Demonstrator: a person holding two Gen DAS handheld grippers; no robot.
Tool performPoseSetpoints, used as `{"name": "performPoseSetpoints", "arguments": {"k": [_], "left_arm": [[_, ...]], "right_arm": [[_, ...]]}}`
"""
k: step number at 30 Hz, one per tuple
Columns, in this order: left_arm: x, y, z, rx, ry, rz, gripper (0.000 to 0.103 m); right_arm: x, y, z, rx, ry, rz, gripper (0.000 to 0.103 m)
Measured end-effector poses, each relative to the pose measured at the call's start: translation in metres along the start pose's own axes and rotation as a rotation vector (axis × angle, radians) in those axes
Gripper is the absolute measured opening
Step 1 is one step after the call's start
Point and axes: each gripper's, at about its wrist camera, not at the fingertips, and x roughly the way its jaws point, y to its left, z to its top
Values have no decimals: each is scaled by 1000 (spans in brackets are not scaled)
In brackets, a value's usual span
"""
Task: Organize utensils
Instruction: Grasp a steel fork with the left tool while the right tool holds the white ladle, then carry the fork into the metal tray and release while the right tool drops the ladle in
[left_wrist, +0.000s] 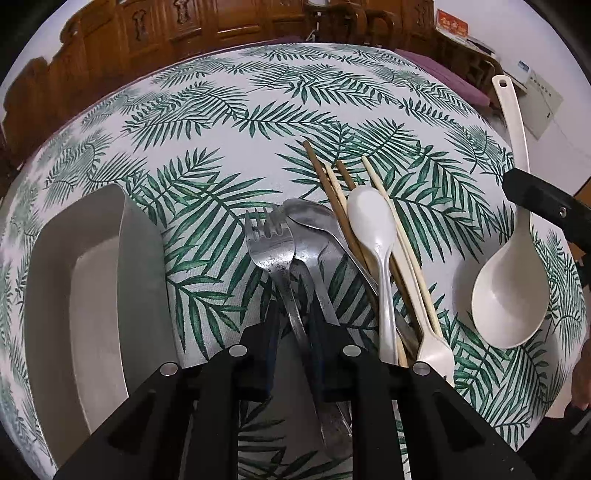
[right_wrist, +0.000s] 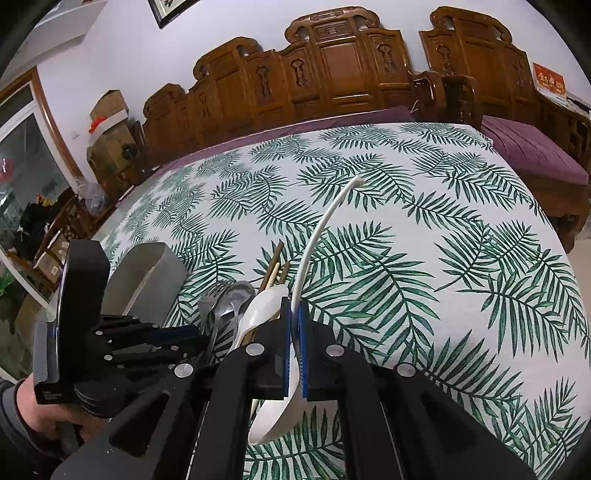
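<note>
At lower centre the left gripper (left_wrist: 293, 325) pinches a metal fork (left_wrist: 271, 243) by its handle; the right gripper (right_wrist: 294, 347) clamps the white ladle (right_wrist: 291, 387). Beyond lie spoons, chopsticks (left_wrist: 332, 184), and the grey tray (left_wrist: 92, 277), still empty at left: sorting seems barely begun.

light: even, soft indoor | shadows: faint | glare: mild on metal spoon (left_wrist: 314, 221) | edges: fisheye-bent, dark corners
</note>
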Motion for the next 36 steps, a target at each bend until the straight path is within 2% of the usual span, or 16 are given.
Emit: {"name": "performPoseSetpoints", "arguments": {"k": [6,15,28,32,36], "left_arm": [[-8,6,-2,-3,-12,-5,6],[-46,12,-12,17,-98,-34,6],[-106,63,-25,-62,-232,-120,6],[-112,85,-26,-82,-255,-101,6],[-104,103,-26,-103,-239,-72,6]], "right_arm": [[-6,9,3,-18,-10,17,5],[-5,29,6,-40,-13,49,5],[14,69,11,-75,1,106,5],[19,77,10,-87,8,114,5],[23,83,9,-96,15,117,5]]}}
